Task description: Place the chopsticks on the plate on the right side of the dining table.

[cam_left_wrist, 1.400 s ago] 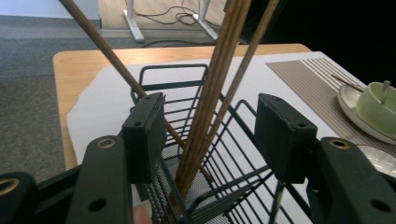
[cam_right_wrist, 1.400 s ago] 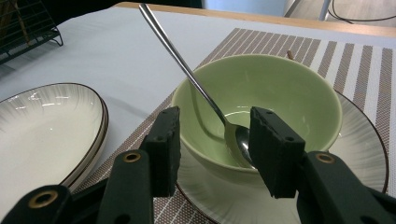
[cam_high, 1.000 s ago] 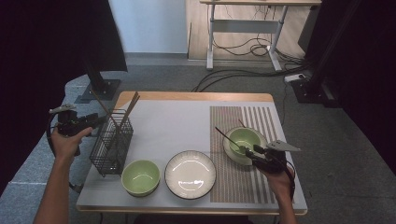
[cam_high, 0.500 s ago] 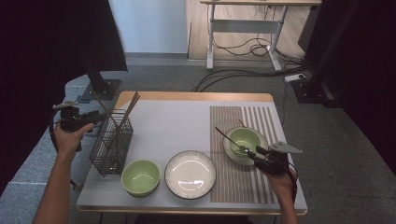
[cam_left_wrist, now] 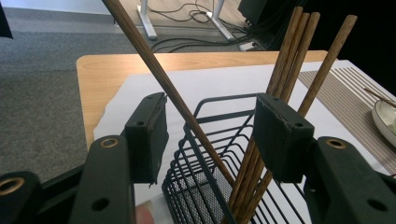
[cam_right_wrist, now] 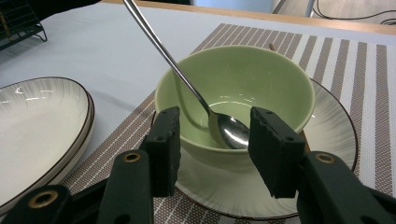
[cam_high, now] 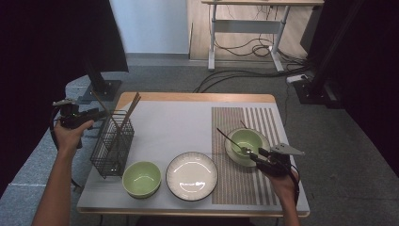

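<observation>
A: On the striped mat (cam_high: pixel 244 183) at the table's right: green bowl (cam_high: pixel 246 141) sits on a white saucer (cam_right_wrist: pixel 327 154), spoon (cam_right_wrist: pixel 224 126) already in it, handle leaning up over the rim toward the table's middle. Looks like that place is mostly set.

B: Right gripper (cam_high: pixel 261 157)?

A: Just beside the bowl's near rim, jaws spread, nothing between the pads. Bowl and spoon sit past the tips in the right gripper view. Released, I'd say.

B: Left side?

A: Left gripper (cam_left_wrist: pixel 210 135) is up at the wire basket (cam_high: pixel 113 148), jaws wide. 1 chopstick (cam_left_wrist: pixel 163 79) leans through the gap, pads not pressing it. 3 more chopsticks (cam_left_wrist: pixel 299 51) stand bunched at the right pad. No grip yet.

B: So what's left?

A: My read: chopsticks not pulled yet, all 4 in the basket. Second green bowl (cam_high: pixel 141 178) and the white plate (cam_high: pixel 192 175) sit on the bare cloth near the front edge, no cutlery by them.

B: Obstacles?

A: Basket rim and wires sit right under the jaws; the bunched sticks could get caught along with the leaning one. Path from basket to mat crosses over the plate and the second bowl.
</observation>
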`<state>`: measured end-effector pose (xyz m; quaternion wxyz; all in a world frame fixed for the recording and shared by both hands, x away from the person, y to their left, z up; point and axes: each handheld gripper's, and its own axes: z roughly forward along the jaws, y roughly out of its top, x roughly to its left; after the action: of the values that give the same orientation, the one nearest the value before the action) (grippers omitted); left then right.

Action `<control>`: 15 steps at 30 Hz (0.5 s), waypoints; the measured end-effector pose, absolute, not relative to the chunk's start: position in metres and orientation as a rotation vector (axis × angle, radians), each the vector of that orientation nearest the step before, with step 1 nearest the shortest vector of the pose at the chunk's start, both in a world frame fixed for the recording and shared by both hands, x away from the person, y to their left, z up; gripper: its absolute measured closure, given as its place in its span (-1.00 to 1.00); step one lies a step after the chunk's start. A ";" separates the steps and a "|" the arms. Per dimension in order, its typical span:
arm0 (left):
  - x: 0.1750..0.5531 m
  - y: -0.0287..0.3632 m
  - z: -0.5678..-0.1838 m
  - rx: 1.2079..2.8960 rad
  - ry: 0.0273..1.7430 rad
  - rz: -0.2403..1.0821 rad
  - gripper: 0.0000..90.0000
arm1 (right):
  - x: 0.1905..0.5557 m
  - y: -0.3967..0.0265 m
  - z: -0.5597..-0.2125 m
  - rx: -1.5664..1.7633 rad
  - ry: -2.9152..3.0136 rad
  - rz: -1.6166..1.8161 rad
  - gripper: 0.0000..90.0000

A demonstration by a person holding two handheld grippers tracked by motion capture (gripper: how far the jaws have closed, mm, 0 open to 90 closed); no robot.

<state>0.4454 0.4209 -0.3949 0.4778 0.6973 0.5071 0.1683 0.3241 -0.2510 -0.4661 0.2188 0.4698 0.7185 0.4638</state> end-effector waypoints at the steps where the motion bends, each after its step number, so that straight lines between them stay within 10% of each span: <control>1: 0.446 0.421 -0.395 1.700 1.239 0.411 0.00 | 0.324 -0.251 -0.466 1.300 1.988 1.283 0.20; 15: 0.461 0.421 -0.402 1.697 1.269 0.409 0.01 | 0.323 -0.259 -0.465 1.325 1.963 1.343 0.20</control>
<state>0.4609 0.4214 -0.4017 0.4724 0.6931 0.5183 0.1670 0.3235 -0.2587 -0.4645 0.2080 0.4762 0.7051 0.4825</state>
